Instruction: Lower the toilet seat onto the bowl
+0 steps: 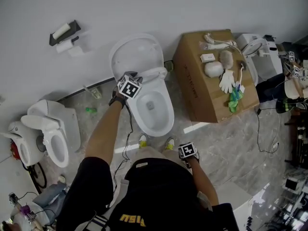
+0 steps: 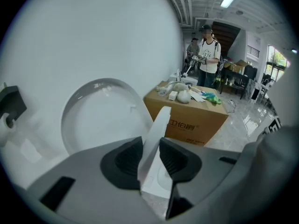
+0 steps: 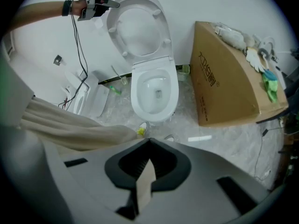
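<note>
Here, my left tool [image 2: 150, 148] pinches the edge of the raised toilet seat [image 2: 158, 125]. The seat stands upright just in front of the open lid [image 2: 93, 120], clear of the bowl [image 3: 135, 97]. My right tool [image 3: 148, 143], its pads pressed together, hangs low beside me and faces the toilet.

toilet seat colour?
The seat is plain white. It shows best in the left gripper view, edge-on between the jaws.
</note>
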`<state>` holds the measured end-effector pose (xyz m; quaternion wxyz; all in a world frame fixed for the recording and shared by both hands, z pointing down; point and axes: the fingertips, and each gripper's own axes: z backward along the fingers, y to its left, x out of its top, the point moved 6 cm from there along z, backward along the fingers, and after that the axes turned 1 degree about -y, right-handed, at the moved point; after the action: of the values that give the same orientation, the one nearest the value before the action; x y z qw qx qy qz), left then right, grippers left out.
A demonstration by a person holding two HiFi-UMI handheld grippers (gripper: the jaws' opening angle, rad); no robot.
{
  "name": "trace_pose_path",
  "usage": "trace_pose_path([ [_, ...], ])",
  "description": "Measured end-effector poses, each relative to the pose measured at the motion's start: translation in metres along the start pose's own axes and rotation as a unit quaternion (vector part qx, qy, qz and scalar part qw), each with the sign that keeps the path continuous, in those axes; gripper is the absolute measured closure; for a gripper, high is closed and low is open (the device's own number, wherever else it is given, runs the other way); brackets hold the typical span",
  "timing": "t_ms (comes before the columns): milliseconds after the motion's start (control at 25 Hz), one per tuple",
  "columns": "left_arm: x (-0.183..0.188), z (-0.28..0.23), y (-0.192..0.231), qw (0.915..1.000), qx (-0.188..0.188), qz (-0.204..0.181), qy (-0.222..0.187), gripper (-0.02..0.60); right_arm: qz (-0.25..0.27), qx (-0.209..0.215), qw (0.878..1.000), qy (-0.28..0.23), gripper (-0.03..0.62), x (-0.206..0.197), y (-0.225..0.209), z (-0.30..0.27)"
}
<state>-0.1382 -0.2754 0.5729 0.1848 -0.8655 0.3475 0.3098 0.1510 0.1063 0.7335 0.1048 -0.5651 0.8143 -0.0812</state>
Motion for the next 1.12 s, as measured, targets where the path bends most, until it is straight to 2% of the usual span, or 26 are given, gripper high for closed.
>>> trace_pose_path([
  [160,-0.005,0.003,-0.013,0.9999,-0.009,-0.010,-0.002,0.460,-0.014,0.007,1.000,0.001,0.602,0.001,-0.002,-0.001],
  [360,-0.012,0.009,-0.023,1.0000,-0.005,0.003,-0.008,0.456,-0.009,0.009,1.000,-0.005,0.602,0.006,-0.001,-0.001],
  [760,-0.019,0.011,-0.045,0.9997,-0.023,-0.007,-0.004,0.456,-0.011,0.003,1.000,-0.015,0.602,0.003,-0.005,0.000],
  [1000,-0.021,0.012,-0.051,0.9998,-0.009,-0.011,-0.013,0.452,-0.005,-0.003,1.000,-0.023,0.602,0.004,-0.007,0.004],
  [1120,-0.025,0.012,-0.056,0.9997,-0.015,-0.013,-0.013,0.451,-0.005,-0.010,0.999,-0.037,0.602,0.008,-0.009,0.007],
])
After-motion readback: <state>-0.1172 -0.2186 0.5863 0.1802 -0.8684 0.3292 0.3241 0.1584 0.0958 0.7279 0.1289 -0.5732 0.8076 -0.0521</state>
